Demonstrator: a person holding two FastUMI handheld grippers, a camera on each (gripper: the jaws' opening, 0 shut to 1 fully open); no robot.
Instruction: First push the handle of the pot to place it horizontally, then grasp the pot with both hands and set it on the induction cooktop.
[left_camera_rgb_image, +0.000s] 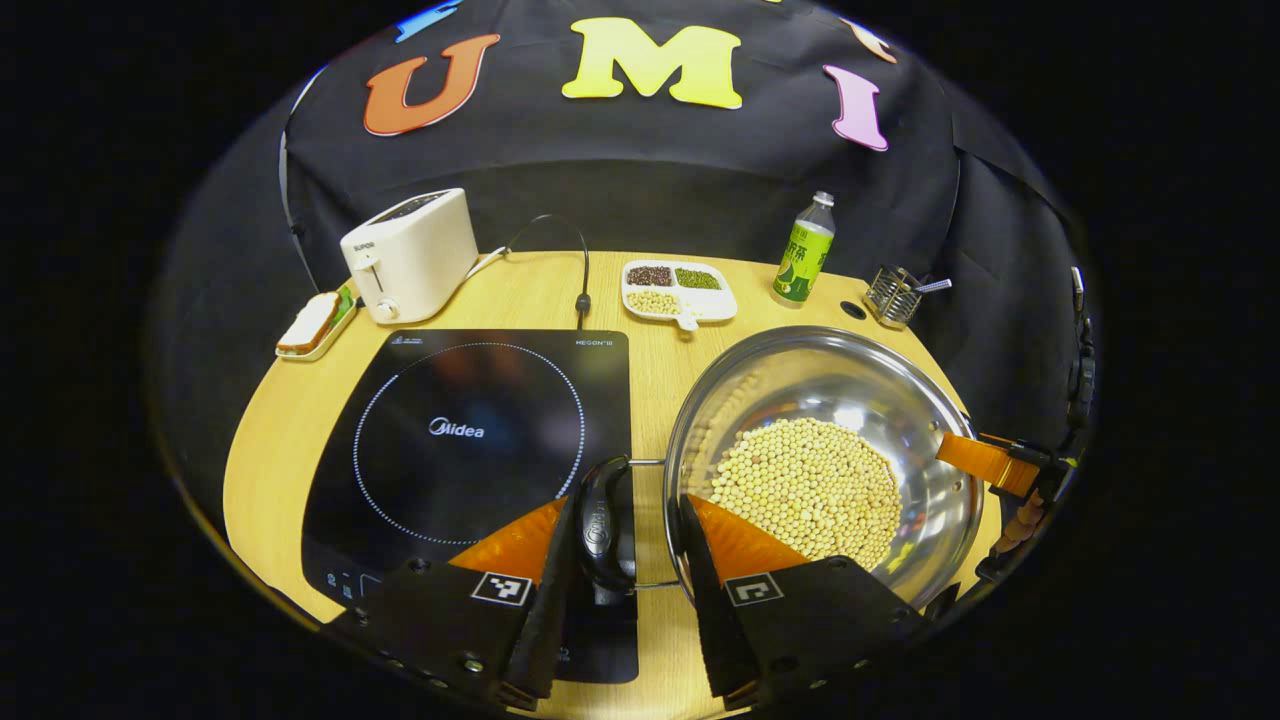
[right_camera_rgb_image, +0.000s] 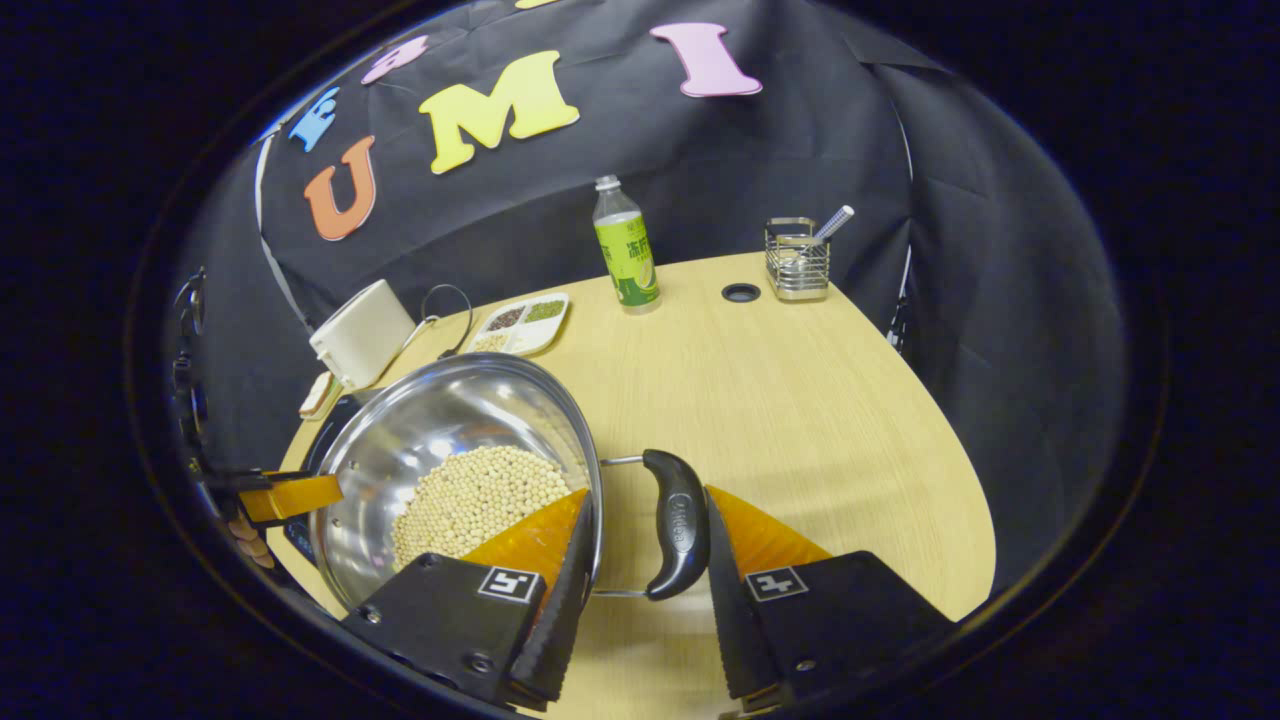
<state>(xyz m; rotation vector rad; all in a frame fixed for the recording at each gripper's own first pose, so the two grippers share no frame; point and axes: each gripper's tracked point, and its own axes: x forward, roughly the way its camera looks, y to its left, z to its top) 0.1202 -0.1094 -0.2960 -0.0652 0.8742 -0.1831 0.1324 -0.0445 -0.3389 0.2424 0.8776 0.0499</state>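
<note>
The pot (left_camera_rgb_image: 880, 400), a steel vessel with pale beans (left_camera_rgb_image: 810, 490) heaped in its bottom, is seen on the bench (left_camera_rgb_image: 650, 360) just beside the induction cooktop (left_camera_rgb_image: 470, 430), not on it.

In the left gripper view, the left hand-held gripper (left_camera_rgb_image: 632, 545) is held narrowly apart around the pot's near side handle (left_camera_rgb_image: 605, 525). One finger lies outside the dark grip over the cooktop glass, the other reaches over the rim into the pot; whether either finger presses on the handle cannot be told. Beyond the pot, at its far rim, the right hand-held gripper (left_camera_rgb_image: 990, 462) is seen.

In the right gripper view, the right hand-held gripper (right_camera_rgb_image: 645, 550) straddles the opposite side handle (right_camera_rgb_image: 675, 525) in the same way, with one finger inside the rim above the beans and the other outside the grip over bare bench. Contact cannot be judged. The left hand-held gripper (right_camera_rgb_image: 290, 497) is seen past the pot.

Farther ahead of the left hand-held gripper, a toaster (left_camera_rgb_image: 410, 255), a divided dish (left_camera_rgb_image: 680, 292), a bottle (left_camera_rgb_image: 805, 250) and a wire holder (left_camera_rgb_image: 892, 295) stand along the back of the bench.
</note>
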